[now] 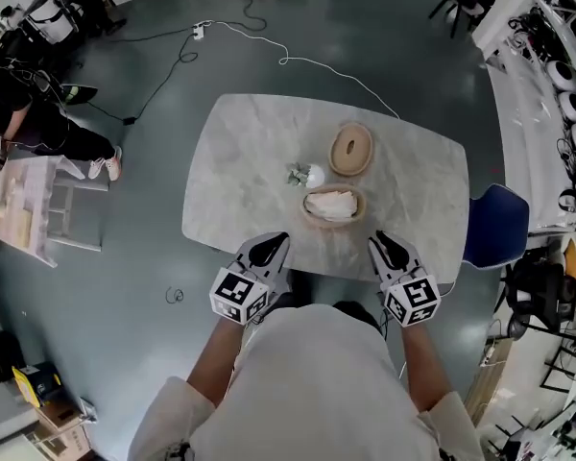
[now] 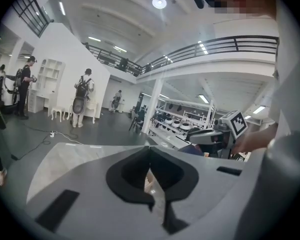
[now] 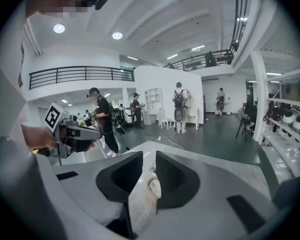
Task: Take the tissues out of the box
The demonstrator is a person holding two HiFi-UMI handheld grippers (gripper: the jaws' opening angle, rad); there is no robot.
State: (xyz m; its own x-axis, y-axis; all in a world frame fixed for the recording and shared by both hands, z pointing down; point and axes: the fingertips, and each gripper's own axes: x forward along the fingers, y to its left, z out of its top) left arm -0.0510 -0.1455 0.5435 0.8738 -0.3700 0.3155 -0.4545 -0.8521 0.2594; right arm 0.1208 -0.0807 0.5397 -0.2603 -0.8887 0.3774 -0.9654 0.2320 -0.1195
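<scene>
pre-reach step. open tissue box point(image 1: 332, 206) sits mid worktop point(image 1: 240, 161), lid point(image 1: 350, 150) just beyond it. left gripper point(image 1: 276, 242) fingers together, right gripper point(image 1: 379, 242) fingers barely apart, both empty at the near edge. next: reach forward, pinch tissue.

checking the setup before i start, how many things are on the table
3: a wooden lid at the far side, an open tissue box nearer the person, and a small white and green thing left of them. Nothing appears hidden.

On table point(image 1: 240, 171), mid-frame: lid point(image 1: 350, 150) above box point(image 1: 333, 223), tissues point(image 1: 330, 203) in box. Below them, left gripper point(image 1: 275, 244) and right gripper point(image 1: 382, 246) at table's lower edge.
</scene>
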